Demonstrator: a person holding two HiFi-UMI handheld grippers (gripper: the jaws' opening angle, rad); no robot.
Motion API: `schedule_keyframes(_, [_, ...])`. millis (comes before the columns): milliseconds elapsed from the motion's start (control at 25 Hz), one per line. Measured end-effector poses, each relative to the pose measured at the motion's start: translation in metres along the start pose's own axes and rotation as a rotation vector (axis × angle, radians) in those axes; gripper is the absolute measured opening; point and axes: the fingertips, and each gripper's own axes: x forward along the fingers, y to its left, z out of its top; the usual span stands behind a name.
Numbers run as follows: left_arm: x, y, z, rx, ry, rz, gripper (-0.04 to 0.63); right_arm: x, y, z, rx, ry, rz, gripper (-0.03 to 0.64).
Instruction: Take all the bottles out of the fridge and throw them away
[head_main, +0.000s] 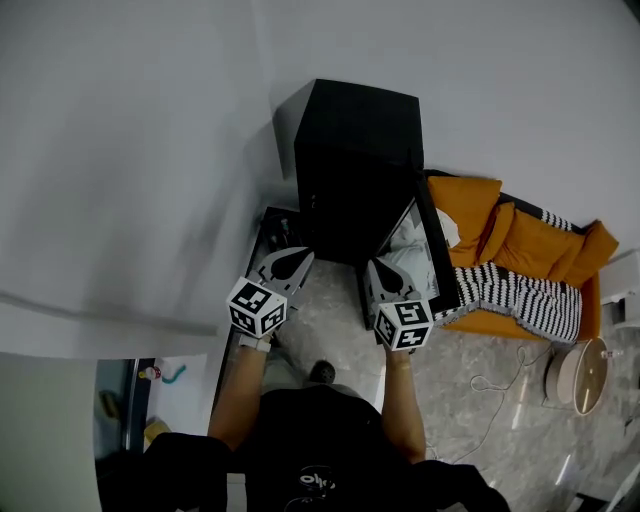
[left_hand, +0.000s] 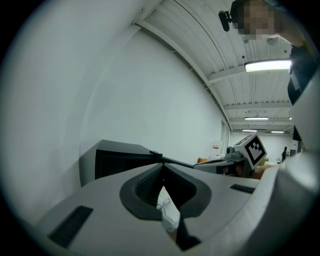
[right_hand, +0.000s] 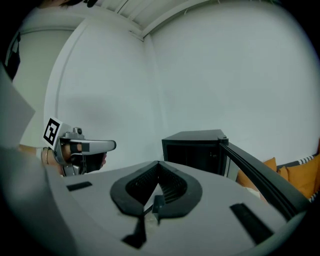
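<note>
A black fridge (head_main: 355, 170) stands against the white wall with its door (head_main: 437, 255) swung open to the right. No bottle shows in any view, and the fridge's inside is dark. My left gripper (head_main: 300, 257) hovers in front of the fridge's left corner, its jaws meeting at the tips (left_hand: 161, 165). Something white and crumpled (left_hand: 169, 212) shows in the gap behind the tips; I cannot tell what it is. My right gripper (head_main: 376, 266) floats just before the open door, shut and empty (right_hand: 158, 165). Each gripper view shows the other gripper beside it.
White items (head_main: 408, 255) sit in the door's inner side. An orange sofa (head_main: 520, 245) with a striped blanket stands to the right of the fridge. A round beige device (head_main: 580, 375) and a thin cable (head_main: 500, 398) lie on the marbled floor. A dark low stand (head_main: 275, 232) is left of the fridge.
</note>
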Motion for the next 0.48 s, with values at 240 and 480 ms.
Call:
schedule_keyframes(240, [-0.01,-0.021,-0.004,0.014,0.002,0.019,0.006,-0.018,0.009,-0.007,-0.016,-0.013,0.031,0.008])
schedule_keyframes(480, [-0.013,-0.028,-0.006,0.018,0.006,0.029,0.006,-0.025,0.014,-0.008,-0.023,-0.016,0.043,0.008])
